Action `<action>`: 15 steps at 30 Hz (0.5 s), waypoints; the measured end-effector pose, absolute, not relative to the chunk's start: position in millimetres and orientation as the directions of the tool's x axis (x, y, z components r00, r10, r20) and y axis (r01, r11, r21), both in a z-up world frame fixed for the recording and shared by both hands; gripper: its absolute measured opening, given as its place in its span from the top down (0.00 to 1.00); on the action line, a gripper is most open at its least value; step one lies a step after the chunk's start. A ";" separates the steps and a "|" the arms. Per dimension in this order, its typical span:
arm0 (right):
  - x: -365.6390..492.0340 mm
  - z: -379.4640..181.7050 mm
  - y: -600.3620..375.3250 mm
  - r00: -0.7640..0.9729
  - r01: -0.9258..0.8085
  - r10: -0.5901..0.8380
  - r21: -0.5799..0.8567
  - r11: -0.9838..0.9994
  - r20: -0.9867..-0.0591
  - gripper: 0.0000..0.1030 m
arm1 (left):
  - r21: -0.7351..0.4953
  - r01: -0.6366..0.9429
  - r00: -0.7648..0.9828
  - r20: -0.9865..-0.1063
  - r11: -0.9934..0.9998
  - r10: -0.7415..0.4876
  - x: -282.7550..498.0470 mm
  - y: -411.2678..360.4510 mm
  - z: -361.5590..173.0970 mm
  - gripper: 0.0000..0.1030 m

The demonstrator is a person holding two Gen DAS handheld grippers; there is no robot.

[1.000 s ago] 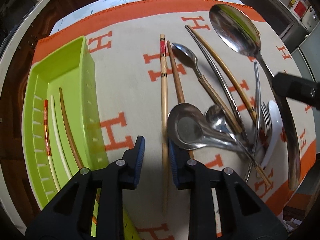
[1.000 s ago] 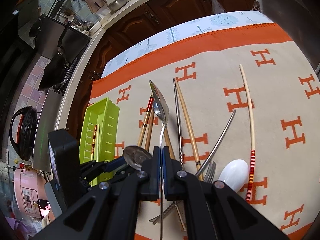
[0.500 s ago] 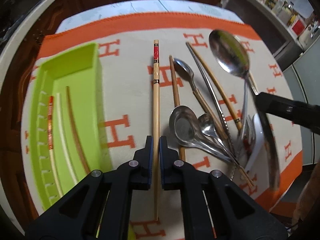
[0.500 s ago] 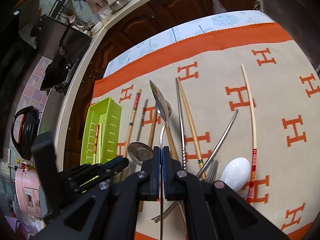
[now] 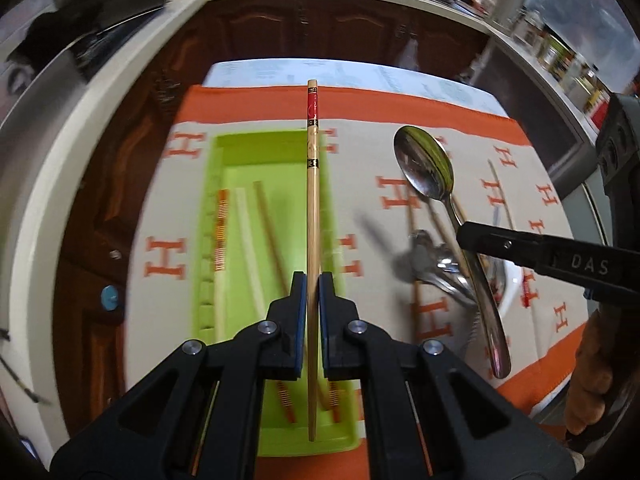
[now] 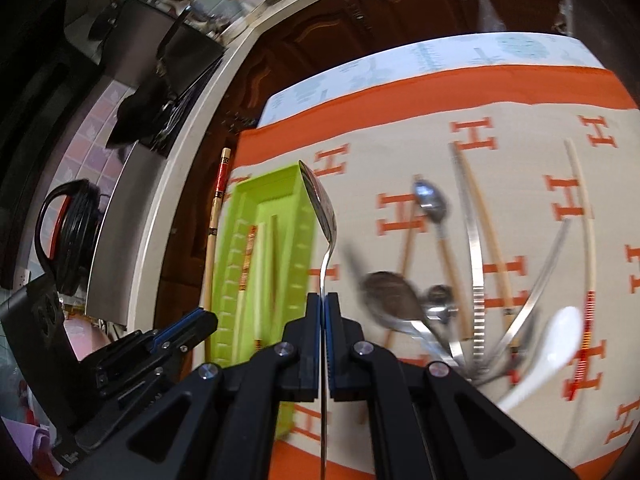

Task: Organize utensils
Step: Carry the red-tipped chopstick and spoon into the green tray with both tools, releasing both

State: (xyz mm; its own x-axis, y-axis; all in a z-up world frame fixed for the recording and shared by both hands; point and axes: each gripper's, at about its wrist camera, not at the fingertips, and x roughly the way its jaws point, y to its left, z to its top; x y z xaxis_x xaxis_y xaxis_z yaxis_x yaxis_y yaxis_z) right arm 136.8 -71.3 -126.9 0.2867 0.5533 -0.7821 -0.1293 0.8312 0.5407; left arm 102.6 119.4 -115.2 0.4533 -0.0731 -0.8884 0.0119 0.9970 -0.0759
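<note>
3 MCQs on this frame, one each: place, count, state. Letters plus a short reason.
1. Where is the chopstick held by the left gripper?
A. above the green tray
B. flat on the cloth
C. under the white spoon

2. How many sticks lie in the tray?
A. none
B. three
C. six

3. What is the right gripper doing?
A. open, empty
B. shut on the large metal spoon
C. shut on a fork

Answers:
1 A, the left wrist view shows it pinched and overlapping the tray.
2 B, one orange-striped, one pale, one brown.
3 B, the spoon's handle runs between the closed pads.
</note>
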 end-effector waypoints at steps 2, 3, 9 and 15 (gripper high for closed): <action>138.2 -127.6 -55.9 0.279 -0.132 0.550 0.536 0.834 -0.787 0.98 | -0.060 -0.013 0.454 -0.890 0.998 -0.047 101.4 134.7 -118.9 0.97; 139.5 -129.6 -45.0 0.275 -0.131 0.545 0.531 0.837 -0.792 0.98 | -0.054 -0.025 0.451 -0.892 0.998 -0.037 100.8 140.5 -121.7 0.97; 142.7 -148.5 -10.6 0.225 -0.101 0.531 0.522 0.847 -0.817 0.98 | -0.063 -0.068 0.403 -0.915 0.996 -0.030 97.2 173.3 -150.6 0.96; 143.1 -162.5 5.8 0.188 -0.066 0.518 0.515 0.854 -0.835 0.98 | -0.075 -0.067 0.377 -0.925 0.995 -0.045 95.4 184.8 -167.5 0.96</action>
